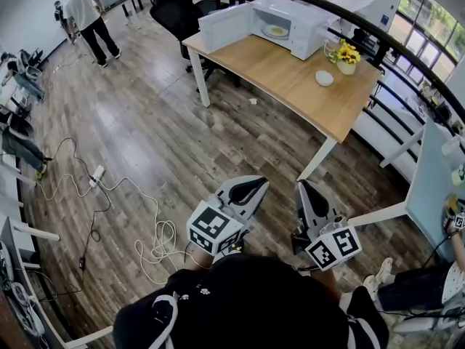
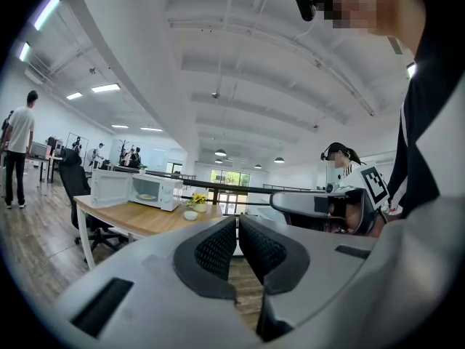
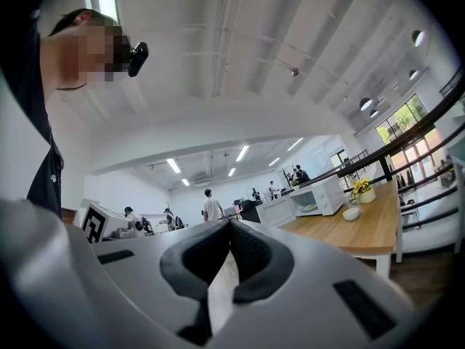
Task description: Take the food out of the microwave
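Left gripper (image 1: 260,183) closed, right gripper (image 1: 302,186) closed, microwave (image 1: 309,38) open, food (image 1: 276,30) inside

A light wooden table (image 1: 290,86) on white legs is standing on the grey-brown plank floor (image 1: 145,144), and it is carrying three things, all toward its far end. A white microwave (image 1: 299,14) is sitting at the far corner with its door hanging open to the left. A small pot of yellow flowers (image 1: 346,55) is standing just beside the microwave near the table's right edge, and a small white bowl (image 1: 324,78) is resting close to the pot but apart from it.
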`<state>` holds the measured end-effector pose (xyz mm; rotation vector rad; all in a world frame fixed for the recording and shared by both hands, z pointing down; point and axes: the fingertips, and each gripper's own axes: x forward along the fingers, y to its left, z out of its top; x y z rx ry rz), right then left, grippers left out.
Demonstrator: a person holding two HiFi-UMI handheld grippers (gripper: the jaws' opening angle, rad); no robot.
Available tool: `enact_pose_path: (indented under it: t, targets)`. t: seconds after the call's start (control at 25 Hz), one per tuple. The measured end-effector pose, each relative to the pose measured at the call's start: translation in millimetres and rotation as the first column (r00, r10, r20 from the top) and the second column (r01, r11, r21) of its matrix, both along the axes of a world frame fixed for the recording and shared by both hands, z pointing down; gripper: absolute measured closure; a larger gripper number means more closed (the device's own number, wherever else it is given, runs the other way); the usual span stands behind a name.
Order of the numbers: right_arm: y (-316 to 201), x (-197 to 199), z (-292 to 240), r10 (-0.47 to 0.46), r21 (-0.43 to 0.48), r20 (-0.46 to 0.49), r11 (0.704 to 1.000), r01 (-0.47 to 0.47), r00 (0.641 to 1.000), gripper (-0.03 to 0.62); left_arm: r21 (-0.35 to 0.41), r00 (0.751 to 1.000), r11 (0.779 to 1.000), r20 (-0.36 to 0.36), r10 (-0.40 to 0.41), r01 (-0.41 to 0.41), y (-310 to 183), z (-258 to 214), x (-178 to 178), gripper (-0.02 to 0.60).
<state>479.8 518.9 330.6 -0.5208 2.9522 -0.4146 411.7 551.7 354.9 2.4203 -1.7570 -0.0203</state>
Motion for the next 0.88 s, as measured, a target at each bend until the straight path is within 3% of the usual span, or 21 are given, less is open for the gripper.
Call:
enact_pose_path:
  t: [0.88]
  targets:
    - [-7,-47,8,0.066,0.021,-0.049,0.998,-0.065,0.997,0.57,-0.008,0.998,1.0,-0.061,0.023,-0.023,-15,9,-58,0.558]
